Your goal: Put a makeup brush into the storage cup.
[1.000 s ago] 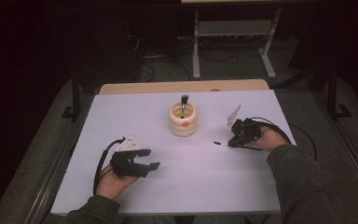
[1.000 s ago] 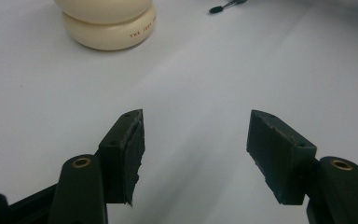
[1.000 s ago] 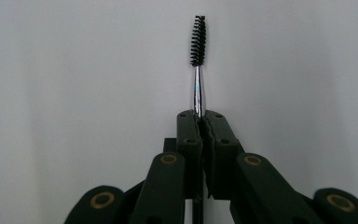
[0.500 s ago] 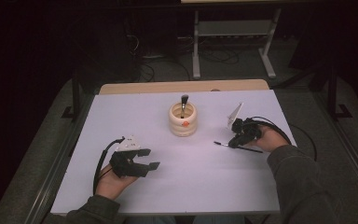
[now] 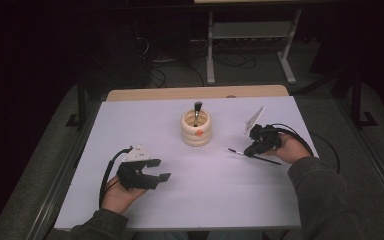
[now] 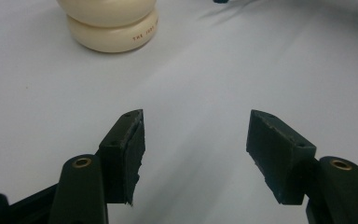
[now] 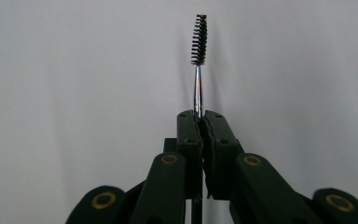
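Observation:
A cream ribbed cup (image 5: 196,131) stands on the white table (image 5: 215,200) at the far middle, and a dark-headed brush (image 5: 197,107) stands upright in it. My right gripper (image 5: 250,150), to the right of the cup, is shut on a thin spoolie brush (image 5: 232,150) that points left, low over the table. In the right gripper view the bristle head (image 7: 199,39) sticks out beyond the shut right gripper (image 7: 201,115). My left gripper (image 5: 161,170) rests at the near left, open and holding nothing. The left gripper view shows the left gripper (image 6: 196,122) with the cup (image 6: 112,25) ahead.
The white sheet leaves a wooden strip (image 5: 195,93) of the table bare at the far edge. Past it, on the dark floor, stand a metal stand (image 5: 250,50) and loose cables. Black cables trail from both grippers across the table.

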Available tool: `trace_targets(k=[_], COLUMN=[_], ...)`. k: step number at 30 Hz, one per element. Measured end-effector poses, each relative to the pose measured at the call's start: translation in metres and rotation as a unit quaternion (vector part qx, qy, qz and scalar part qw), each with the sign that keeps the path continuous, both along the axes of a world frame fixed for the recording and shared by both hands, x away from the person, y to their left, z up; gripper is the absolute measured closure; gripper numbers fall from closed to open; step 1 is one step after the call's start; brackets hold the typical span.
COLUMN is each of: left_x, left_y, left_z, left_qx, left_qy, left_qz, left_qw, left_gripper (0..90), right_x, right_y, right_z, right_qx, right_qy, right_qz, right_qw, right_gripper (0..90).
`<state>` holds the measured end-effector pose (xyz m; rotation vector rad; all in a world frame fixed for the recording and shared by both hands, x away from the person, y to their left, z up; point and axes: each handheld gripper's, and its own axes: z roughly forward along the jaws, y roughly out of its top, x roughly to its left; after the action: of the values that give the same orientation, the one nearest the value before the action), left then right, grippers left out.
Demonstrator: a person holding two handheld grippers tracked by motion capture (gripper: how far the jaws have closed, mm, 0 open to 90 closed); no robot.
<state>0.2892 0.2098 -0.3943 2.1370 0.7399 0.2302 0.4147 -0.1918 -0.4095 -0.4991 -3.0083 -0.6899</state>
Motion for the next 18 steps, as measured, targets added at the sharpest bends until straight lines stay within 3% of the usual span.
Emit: trace_targets(k=[11, 18], left_x=[0.000, -0.001], left_y=[0.000, -0.001], left_z=[0.000, 0.000], left_qx=[0.000, -0.002], left_qy=[-0.001, 0.000], left_qz=[0.000, -0.002], left_qw=[1.0000, 1.0000], left_gripper=[36.9, 36.9], right_x=[-0.013, -0.032], right_y=[-0.003, -0.006], right_z=[0.013, 0.018], right_qx=[0.045, 0.075], right_qy=[-0.008, -0.010], right_qz=[0.004, 0.010], right_qw=[0.9990, 0.9971], right_gripper=[85.2, 85.2])
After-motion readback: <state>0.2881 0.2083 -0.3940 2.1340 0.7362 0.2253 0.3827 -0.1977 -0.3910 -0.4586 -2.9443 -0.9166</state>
